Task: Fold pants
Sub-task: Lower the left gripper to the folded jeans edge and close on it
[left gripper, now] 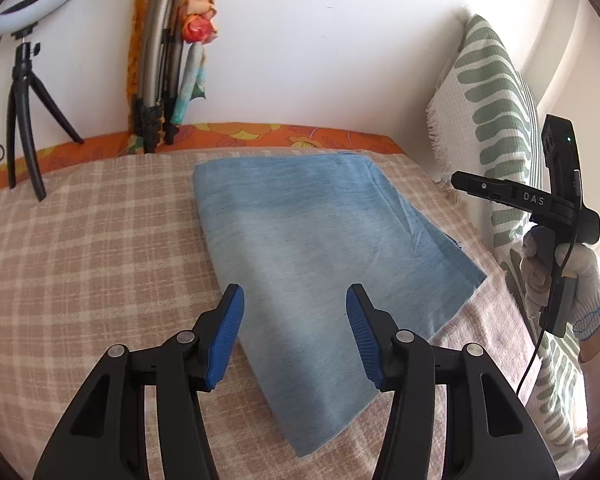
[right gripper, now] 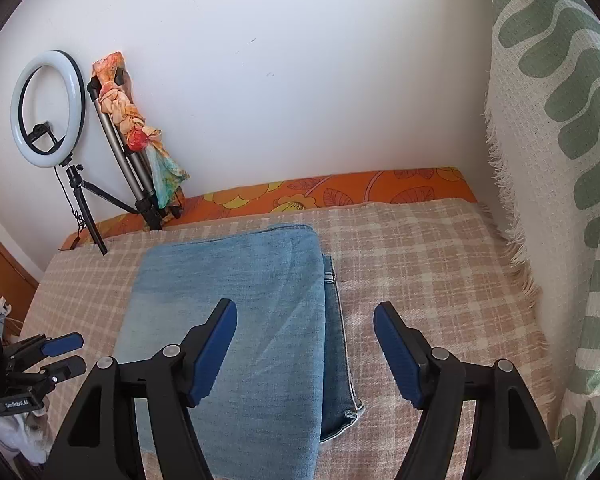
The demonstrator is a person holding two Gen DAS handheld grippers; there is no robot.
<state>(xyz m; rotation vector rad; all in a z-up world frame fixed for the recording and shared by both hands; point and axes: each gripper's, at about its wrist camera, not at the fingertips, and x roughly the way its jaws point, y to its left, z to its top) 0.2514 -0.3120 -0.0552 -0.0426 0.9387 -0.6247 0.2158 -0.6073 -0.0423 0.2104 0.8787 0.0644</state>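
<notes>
The light blue denim pants lie folded into a flat rectangle on the plaid blanket. In the right wrist view the pants show darker layers along their right edge. My left gripper is open and empty, hovering above the near part of the pants. My right gripper is open and empty, above the pants' right edge. The right gripper also shows at the right of the left wrist view, held by a gloved hand. The left gripper shows at the far left of the right wrist view.
A ring light on a small tripod and a folded tripod wrapped in floral cloth stand against the white wall. A green-and-white patterned throw hangs at the right. An orange floral sheet edges the bed's far side.
</notes>
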